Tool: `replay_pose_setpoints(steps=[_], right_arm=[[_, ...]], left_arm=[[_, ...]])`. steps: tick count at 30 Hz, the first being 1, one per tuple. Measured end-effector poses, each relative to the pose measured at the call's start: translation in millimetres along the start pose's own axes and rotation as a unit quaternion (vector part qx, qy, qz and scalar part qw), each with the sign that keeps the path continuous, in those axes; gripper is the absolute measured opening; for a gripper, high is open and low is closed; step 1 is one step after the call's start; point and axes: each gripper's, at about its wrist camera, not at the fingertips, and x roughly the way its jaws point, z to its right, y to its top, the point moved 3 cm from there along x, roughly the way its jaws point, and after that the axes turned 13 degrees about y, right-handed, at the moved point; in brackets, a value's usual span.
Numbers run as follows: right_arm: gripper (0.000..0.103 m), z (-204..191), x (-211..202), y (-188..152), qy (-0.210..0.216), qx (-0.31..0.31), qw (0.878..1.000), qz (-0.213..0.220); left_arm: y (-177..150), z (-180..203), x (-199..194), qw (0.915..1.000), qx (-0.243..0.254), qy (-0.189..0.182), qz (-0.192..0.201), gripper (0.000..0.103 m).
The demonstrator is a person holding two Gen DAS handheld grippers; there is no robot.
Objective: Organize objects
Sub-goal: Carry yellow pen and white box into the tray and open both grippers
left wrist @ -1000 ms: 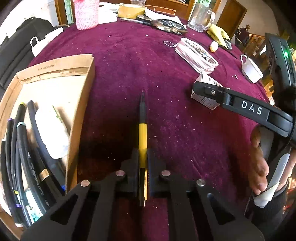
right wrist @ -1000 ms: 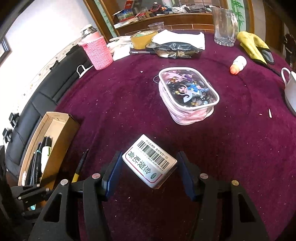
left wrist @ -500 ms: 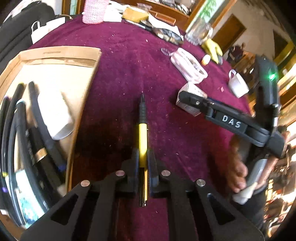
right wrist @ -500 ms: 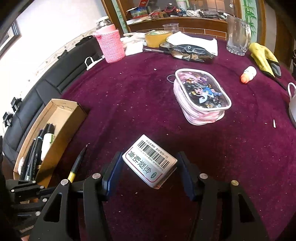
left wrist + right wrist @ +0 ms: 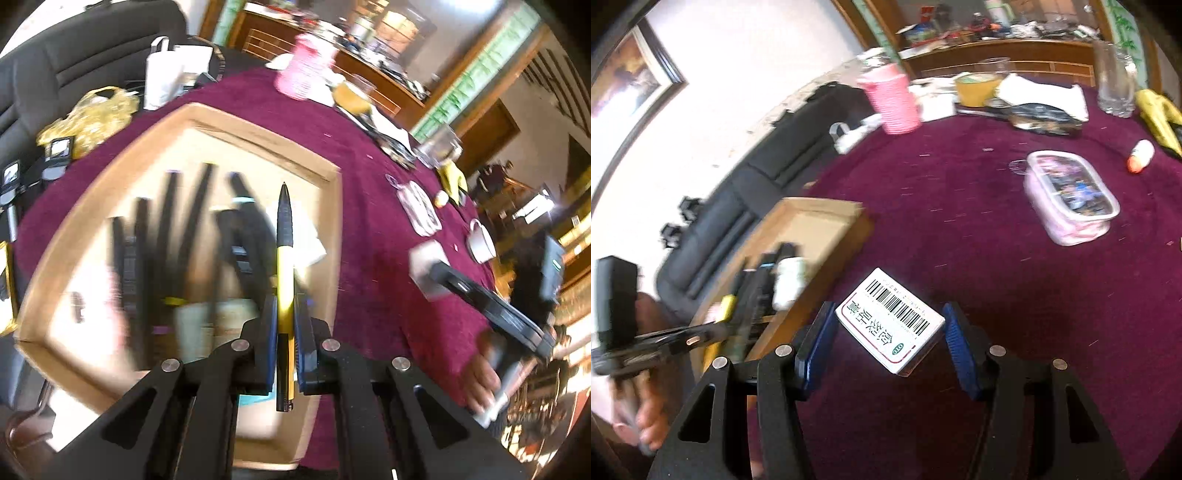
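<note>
Leftmost, the carton (image 5: pixel 332 236) sits at the near edge of the worktop (image 5: pixel 373 258), open on top, with a row of dark pens (image 5: pixel 173 236) and a white piece lying inside. Over its right half the left tool (image 5: pixel 285 325) is clamped on a pen (image 5: pixel 284 258), yellow in the middle and black at the tip, gripped at the yellow barrel with the tip pointing ahead over the carton's floor. Such a pen is likely light, stiff and smooth; a hold on the mid-barrel should keep it from pivoting, though a round body can roll once let go, so laying it along the other pens looks sensible.

Further right, the right tool (image 5: pixel 888 332) is closed on a small white box (image 5: pixel 890 321) with a barcode, held askew across two opposite corners above the cloth. Thin card of that kind probably dents under pressure, and a corner grip may let it twist; flat faces would hold surer.
</note>
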Motion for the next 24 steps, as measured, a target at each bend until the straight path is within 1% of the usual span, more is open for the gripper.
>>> replay_pose_setpoints(steps=[1,2,4,7,11,14,20,22,24], right_arm=[[0.053,-14,2,-4,0.022,0.001,1.000,-0.002],[0.053,-24,5,-6,0.031,-0.002,1.000,-0.002],[0.053,-46,14,-9,0.030,-0.014,0.999,-0.001],[0.053,-73,40,-11,0.053,-0.016,0.998,-0.016],[0.054,-99,81,-8,0.043,-0.029,0.998,-0.031],[0.054,-103,99,-3,0.025,-0.027,0.999,-0.031],[0.054,-95,129,21,0.002,0.002,1.000,-0.026],[0.054,-91,139,29,-0.018,0.008,1.000,-0.023],[0.054,-86,144,37,-0.022,0.019,0.999,-0.020]], left_arm=[[2,-9,0,0.9999,-0.009,0.006,0.002,0.006],[3,-16,1,0.9998,-0.017,0.008,0.003,0.006],[4,-25,3,0.9996,-0.027,0.008,0.003,0.006],[5,-38,7,0.9992,-0.037,0.012,0.002,0.006],[4,-51,13,0.9988,-0.046,0.017,-0.003,0.006],[3,-56,17,0.9988,-0.045,0.017,-0.006,0.006],[4,-59,26,0.9985,-0.051,0.006,-0.020,0.006],[3,-59,26,0.9987,-0.047,0.009,-0.015,0.006],[4,-61,24,0.9987,-0.048,0.016,-0.008,0.006]])
